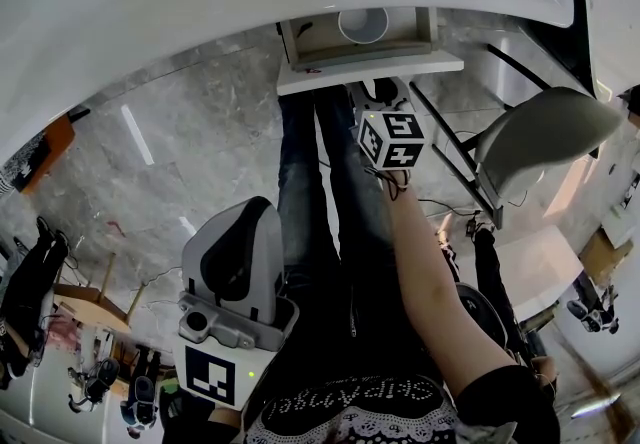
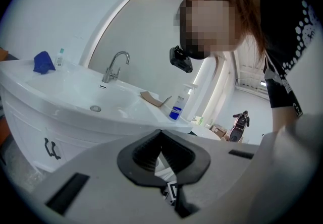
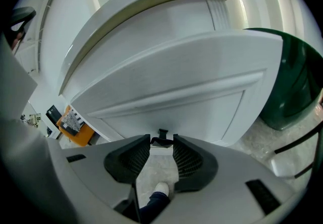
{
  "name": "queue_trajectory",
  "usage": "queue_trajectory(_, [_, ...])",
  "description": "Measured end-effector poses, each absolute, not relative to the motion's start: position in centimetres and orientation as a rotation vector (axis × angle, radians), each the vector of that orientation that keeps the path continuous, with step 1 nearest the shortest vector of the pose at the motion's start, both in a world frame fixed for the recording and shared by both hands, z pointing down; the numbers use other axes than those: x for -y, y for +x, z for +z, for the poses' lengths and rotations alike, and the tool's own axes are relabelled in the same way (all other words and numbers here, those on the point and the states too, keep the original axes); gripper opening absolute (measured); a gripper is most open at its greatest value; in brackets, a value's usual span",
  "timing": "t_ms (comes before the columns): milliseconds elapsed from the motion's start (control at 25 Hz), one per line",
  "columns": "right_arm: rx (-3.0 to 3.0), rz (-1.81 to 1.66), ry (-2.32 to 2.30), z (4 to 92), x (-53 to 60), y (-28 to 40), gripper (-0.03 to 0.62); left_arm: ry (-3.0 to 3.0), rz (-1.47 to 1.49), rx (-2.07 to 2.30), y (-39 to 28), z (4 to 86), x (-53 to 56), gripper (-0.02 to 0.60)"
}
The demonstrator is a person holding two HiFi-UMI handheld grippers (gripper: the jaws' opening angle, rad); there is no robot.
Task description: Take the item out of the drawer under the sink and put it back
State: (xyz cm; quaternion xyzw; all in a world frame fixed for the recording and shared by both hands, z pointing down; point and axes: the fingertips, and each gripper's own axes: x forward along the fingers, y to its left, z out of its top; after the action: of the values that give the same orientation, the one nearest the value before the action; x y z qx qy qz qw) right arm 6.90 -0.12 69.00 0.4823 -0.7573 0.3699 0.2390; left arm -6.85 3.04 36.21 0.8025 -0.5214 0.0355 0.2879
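**Right gripper (image 3: 161, 148) on the handle, drawer (image 1: 300, 44) open under the sink (image 1: 180, 2).**
Its jaws stand wide, tips pressed on the ends of the black handle (image 3: 162, 141), which lies crosswise between them. The white round item (image 1: 362, 24) sits inside the drawer, just beyond the handle and nearest this gripper. The left gripper (image 2: 160, 134), jaws together and empty, hangs well back.

Looks like a big open hall w/ a bathroom mock-up, i.e. a test studio, not a home. White sink (image 2: 75, 98) unit w/ tap (image 2: 115, 66), pump bottle (image 2: 177, 106) & drawer (image 1: 357, 44) stands on marble-look floor (image 1: 200, 122). Office chair (image 1: 540, 137), loose cables (image 1: 440, 202) & gear lie around.
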Motion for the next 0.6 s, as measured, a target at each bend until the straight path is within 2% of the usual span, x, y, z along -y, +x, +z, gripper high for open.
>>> queue_trajectory(600, [2.034, 1.002, 1.292, 67.6, -0.6, 7.6, 0.144, 2.168, 0.082, 1.387, -6.9, 35.4, -2.0, 0.005])
